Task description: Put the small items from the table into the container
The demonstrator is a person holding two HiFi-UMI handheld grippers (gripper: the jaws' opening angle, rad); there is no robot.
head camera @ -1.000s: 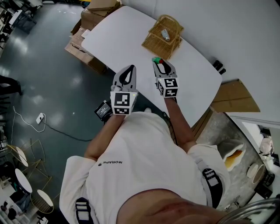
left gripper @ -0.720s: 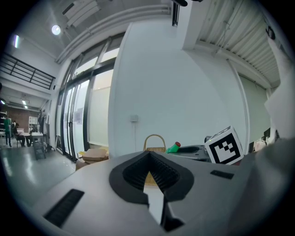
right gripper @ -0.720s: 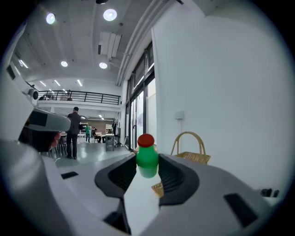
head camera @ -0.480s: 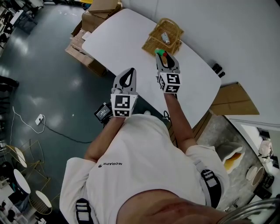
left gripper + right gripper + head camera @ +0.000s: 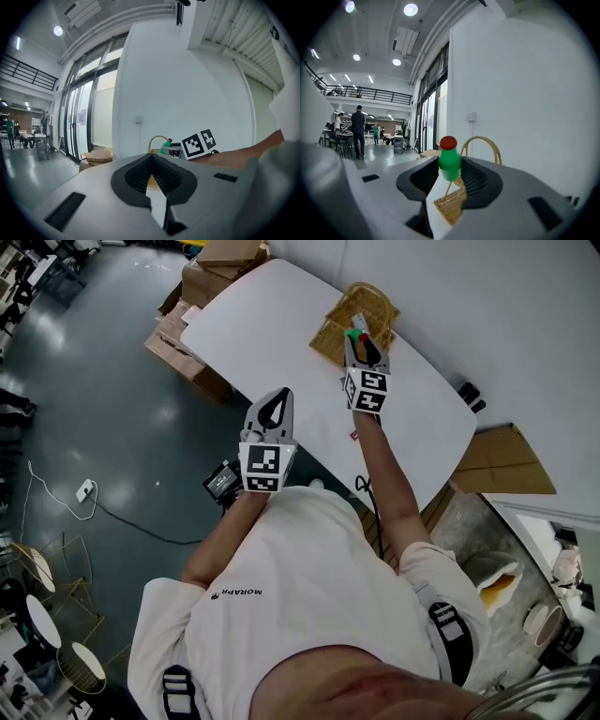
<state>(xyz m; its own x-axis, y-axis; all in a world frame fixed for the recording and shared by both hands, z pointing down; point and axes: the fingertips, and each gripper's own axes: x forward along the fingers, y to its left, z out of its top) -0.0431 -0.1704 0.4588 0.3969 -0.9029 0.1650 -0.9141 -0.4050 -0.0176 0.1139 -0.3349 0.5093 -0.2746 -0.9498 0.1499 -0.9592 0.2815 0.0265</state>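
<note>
Brown cardboard boxes (image 5: 211, 273) sit on the floor past the far left end of the smooth, white, round-cornered worktop (image 5: 272, 324). The left gripper (image 5: 281, 395) hangs over the worktop's near edge. Its ribbed black pads meet at the tips with nothing between them. Further right stands a woven, straw-coloured wicker basket (image 5: 330, 326). The right gripper (image 5: 359, 341) is clamped on a small, glossy green plastic bottle (image 5: 449, 164), held upright just over the basket. From the head view the bottle is only a green speck against the weave. The right gripper view alone shows its round red cap, the open lattice below it and the basket's arched handle. The left gripper view shows the bottle from the side.
</note>
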